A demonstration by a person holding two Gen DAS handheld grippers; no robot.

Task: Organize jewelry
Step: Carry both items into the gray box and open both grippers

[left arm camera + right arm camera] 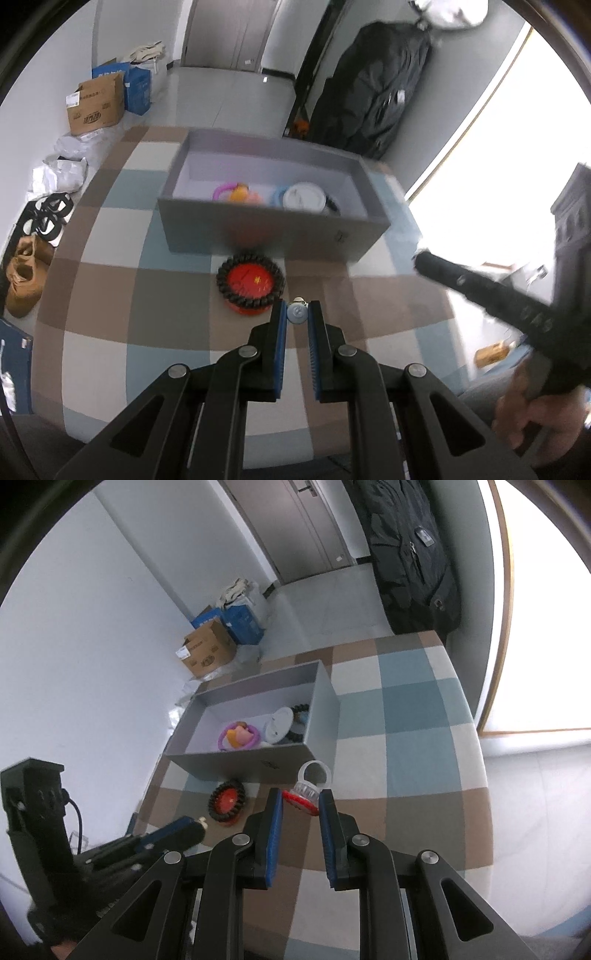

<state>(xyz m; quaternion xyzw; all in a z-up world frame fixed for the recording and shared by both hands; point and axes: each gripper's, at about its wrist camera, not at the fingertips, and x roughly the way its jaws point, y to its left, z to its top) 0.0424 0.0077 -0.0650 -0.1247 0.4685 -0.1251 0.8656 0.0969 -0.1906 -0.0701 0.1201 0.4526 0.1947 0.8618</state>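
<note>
My left gripper (297, 312) is shut on a small round blue-grey charm (296, 313) with a pale metal top, held just above the checked cloth. Right behind it lies a red disc ringed by a black bead bracelet (251, 283). The right wrist view shows my right gripper (301, 800) shut on a clear plastic ring with a red base (303, 794). Beyond both stands an open grey box (207, 225) holding a purple ring, orange and pink pieces, a white round lid (304, 196) and black beads. The left gripper (197, 825) also shows at lower left in that view.
The checked brown, blue and white cloth (406, 746) covers a round table whose edge curves off at the right. Cardboard and blue boxes (98, 101), bags and shoes sit on the floor at the left. A dark coat (380, 85) hangs behind the table.
</note>
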